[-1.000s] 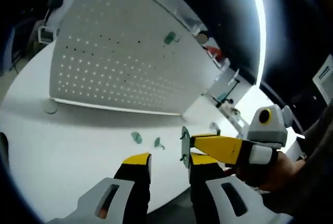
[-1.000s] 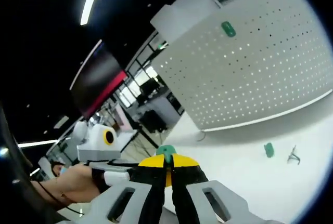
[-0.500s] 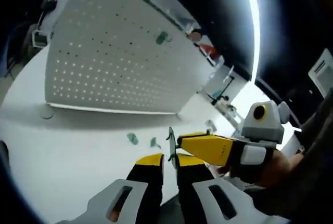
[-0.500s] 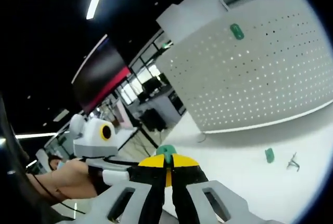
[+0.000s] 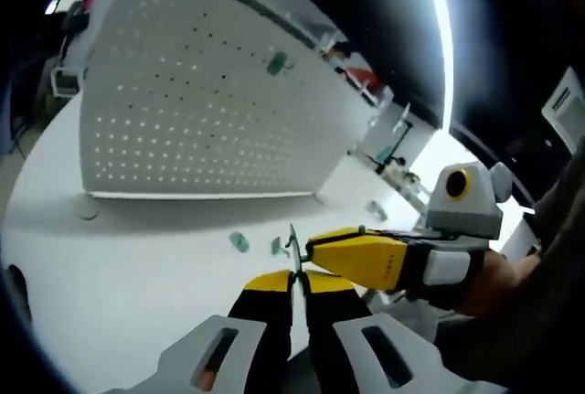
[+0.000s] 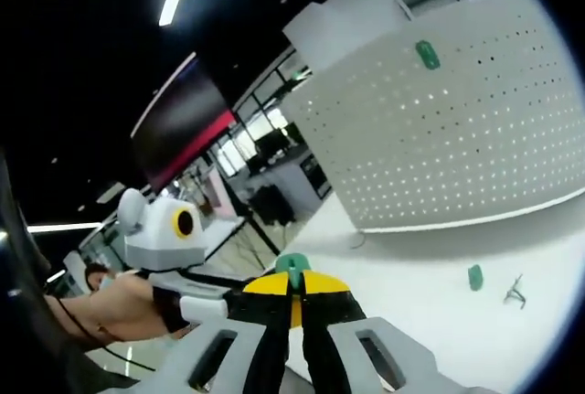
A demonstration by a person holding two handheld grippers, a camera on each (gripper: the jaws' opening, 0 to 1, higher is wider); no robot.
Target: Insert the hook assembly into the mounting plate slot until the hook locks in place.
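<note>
In the left gripper view, the left gripper (image 5: pixel 294 286) is closed on a thin metal mounting plate (image 5: pixel 292 250), seen edge-on at lower centre, while the right gripper (image 5: pixel 315 246) meets it from the right. In the right gripper view, the right gripper is closed on a green hook assembly (image 6: pixel 292 266). The hook should be kept aligned with the slot and pushed straight. The slot itself cannot be seen. A white pegboard (image 5: pixel 192 111) stands upper left; the spare green piece (image 6: pixel 474 276) lies lower right on the table (image 6: pixel 411 293).

- One white pegboard (image 5: pixel 201 111) standing on one white table (image 5: pixel 119 284).
- Two grippers: left (image 5: pixel 294 286), right (image 6: pixel 292 295).
- Two green pieces on the table (image 5: pixel 239 242) (image 5: pixel 275 246).
- One green piece on the pegboard (image 5: pixel 275 64).
</note>
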